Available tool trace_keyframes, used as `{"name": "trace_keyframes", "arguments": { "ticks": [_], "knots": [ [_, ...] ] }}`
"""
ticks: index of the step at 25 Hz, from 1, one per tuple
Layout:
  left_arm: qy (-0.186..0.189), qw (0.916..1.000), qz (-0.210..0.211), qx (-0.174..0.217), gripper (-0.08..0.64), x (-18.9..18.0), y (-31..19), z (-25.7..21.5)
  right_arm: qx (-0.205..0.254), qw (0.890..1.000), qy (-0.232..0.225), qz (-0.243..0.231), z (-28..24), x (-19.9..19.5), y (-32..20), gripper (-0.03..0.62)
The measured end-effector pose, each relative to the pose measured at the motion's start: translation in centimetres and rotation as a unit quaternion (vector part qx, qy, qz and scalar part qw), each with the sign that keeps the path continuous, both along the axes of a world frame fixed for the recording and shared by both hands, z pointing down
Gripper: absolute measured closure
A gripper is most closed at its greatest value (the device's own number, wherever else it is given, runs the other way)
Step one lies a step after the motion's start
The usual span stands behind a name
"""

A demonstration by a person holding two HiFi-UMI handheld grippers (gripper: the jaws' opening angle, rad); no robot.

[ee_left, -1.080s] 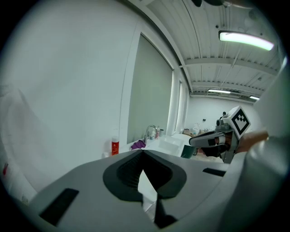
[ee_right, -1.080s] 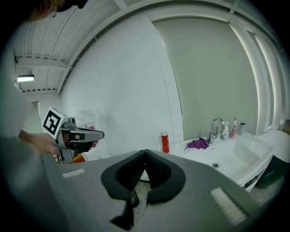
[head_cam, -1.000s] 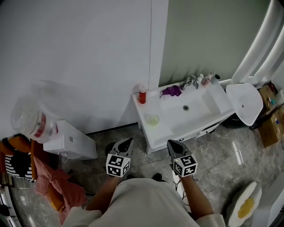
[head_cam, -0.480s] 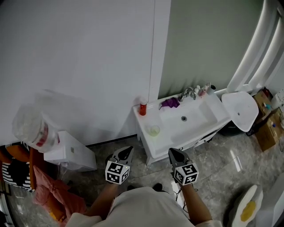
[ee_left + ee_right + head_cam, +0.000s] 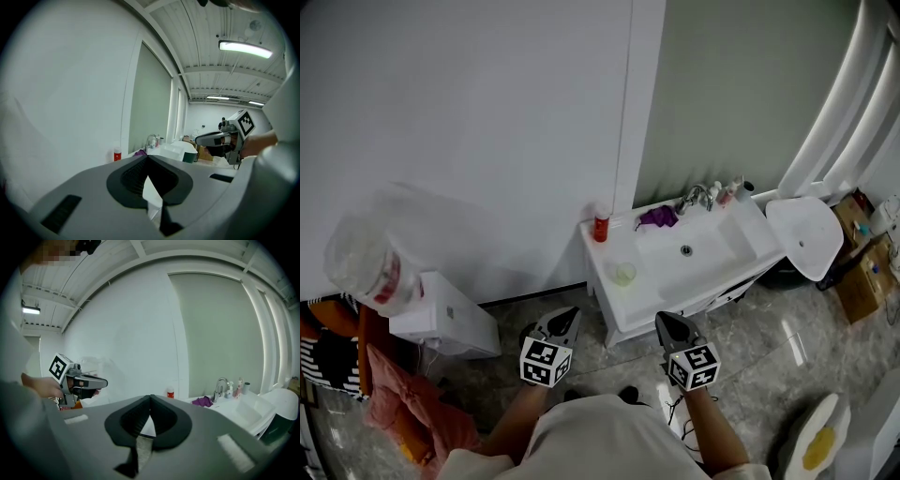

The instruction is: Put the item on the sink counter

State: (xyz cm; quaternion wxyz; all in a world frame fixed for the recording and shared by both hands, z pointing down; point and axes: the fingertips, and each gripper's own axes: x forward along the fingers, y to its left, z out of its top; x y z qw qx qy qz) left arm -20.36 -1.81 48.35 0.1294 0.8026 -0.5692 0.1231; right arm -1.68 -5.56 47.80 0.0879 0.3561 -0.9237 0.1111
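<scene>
While held low, well short of the sink table (image 5: 606,251), the left tool (image 5: 567,315) and right tool (image 5: 667,322) are seen with jaws pressed together, nothing between them. Noted on the table: red bottle (image 5: 601,225) at back left corner, purple cloth (image 5: 658,217) beside the faucet (image 5: 696,197), pale cup (image 5: 624,274) near the left front; which one is the task's item cannot be told.

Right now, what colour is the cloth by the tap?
The cloth is purple; the head view shows it best.
</scene>
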Motion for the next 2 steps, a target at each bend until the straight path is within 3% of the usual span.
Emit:
{"name": "trace_keyframes", "arguments": {
  "ticks": [2],
  "knots": [
    [0.002, 1.0000, 0.000, -0.001, 0.552, -0.07, 0.01, 0.06, -0.001, 1.000, -0.002, 0.000, -0.11, -0.11, -0.08, 0.581]
  ]
}}
